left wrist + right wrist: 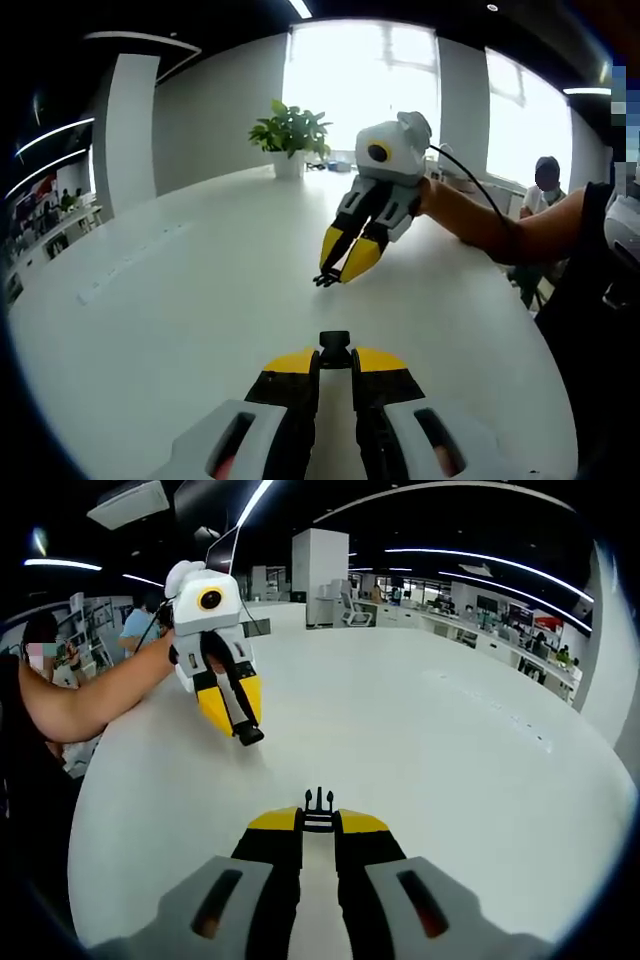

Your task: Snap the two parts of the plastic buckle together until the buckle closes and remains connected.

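My left gripper (335,360) is shut on the black socket half of the buckle (334,346), which pokes out past its yellow tips. My right gripper (319,827) is shut on the pronged half (319,805), prongs pointing forward. Both are held above the white table (200,290). In the left gripper view the right gripper (340,272) hangs ahead, tips down, with the pronged half (326,280) at its tips. Seen from the right gripper view, the left gripper (240,725) holds the socket half (250,736) at upper left. The two halves are apart.
A potted plant (290,135) stands at the table's far edge by bright windows. A person (545,185) sits beyond the table at right. The forearm (95,695) of the person holding the grippers reaches in from the left. Desks (500,630) line the far office.
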`<state>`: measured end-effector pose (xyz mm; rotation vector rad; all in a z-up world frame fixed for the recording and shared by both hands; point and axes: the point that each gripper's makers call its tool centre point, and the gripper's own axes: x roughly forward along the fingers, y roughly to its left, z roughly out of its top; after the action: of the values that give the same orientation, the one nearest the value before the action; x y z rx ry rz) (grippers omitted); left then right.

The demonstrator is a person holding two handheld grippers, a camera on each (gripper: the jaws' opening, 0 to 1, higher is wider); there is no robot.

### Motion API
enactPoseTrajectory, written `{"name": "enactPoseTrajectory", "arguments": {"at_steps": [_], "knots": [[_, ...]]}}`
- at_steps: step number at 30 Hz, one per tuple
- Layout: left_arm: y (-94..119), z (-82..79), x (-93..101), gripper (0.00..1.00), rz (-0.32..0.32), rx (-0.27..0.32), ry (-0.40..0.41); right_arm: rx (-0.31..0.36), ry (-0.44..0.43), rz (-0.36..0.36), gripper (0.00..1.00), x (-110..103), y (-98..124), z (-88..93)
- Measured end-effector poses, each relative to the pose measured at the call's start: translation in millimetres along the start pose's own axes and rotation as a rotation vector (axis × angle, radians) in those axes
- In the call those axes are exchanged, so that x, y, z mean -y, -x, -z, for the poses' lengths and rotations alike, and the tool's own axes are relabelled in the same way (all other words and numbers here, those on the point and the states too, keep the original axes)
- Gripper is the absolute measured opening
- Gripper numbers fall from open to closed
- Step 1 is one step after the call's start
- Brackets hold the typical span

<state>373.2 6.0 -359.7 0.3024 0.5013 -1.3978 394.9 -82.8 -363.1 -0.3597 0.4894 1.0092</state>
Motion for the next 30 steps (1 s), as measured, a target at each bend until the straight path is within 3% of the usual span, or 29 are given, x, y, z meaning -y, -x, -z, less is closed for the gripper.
{"name": "enactPoseTrajectory", "arguments": {"at_steps": [30], "knots": [[-7.1, 7.8, 6.9, 0.11, 0.057, -0.030, -0.042, -0.011, 0.088, -0.157, 0.11, -36.7, -3.0, 1.8]]}}
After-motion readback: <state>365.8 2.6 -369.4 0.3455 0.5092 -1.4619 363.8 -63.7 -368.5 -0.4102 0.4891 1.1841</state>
